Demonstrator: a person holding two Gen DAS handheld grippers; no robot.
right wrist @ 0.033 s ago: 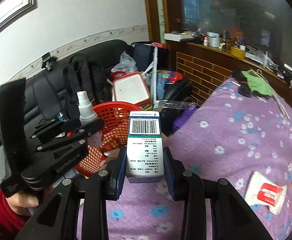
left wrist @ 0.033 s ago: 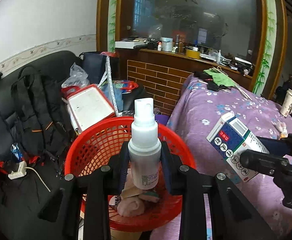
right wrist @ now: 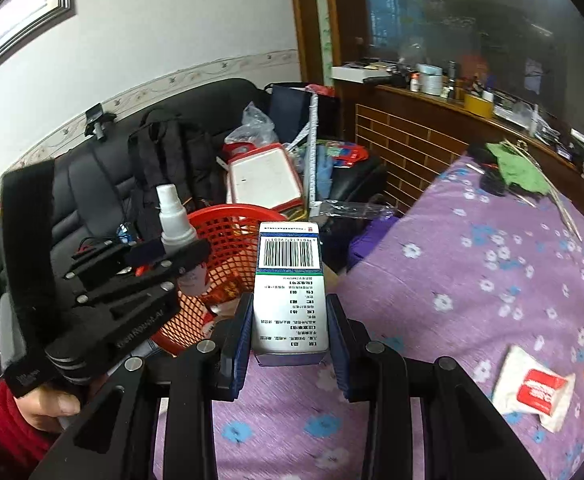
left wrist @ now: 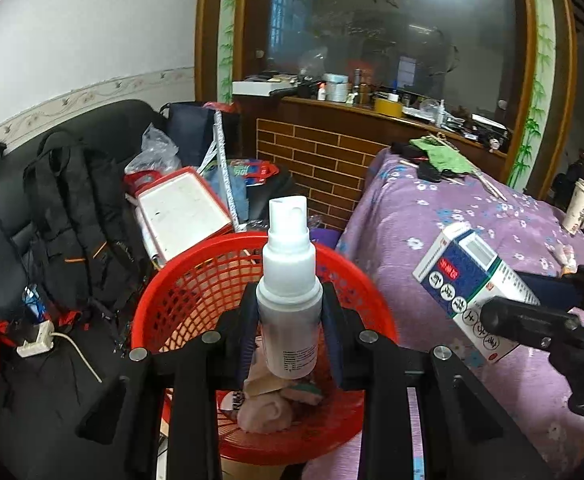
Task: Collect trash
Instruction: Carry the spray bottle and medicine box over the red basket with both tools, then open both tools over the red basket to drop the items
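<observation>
The left gripper (left wrist: 291, 332) is clamped on a white spray bottle (left wrist: 289, 300), held upright right over the red basket (left wrist: 195, 280), a sensible spot, since letting go there should drop it among the scraps already inside (crumpled paper or cloth, hard to tell which). The right gripper (right wrist: 289, 336) has its pads pressed on a medicine box (right wrist: 289, 292), barcode end away from the camera, held above the purple flowered bedspread (right wrist: 472, 280) just beside the basket, probably waiting its turn. A tissue packet (right wrist: 532, 390) lies on the spread, not yet collected.
</observation>
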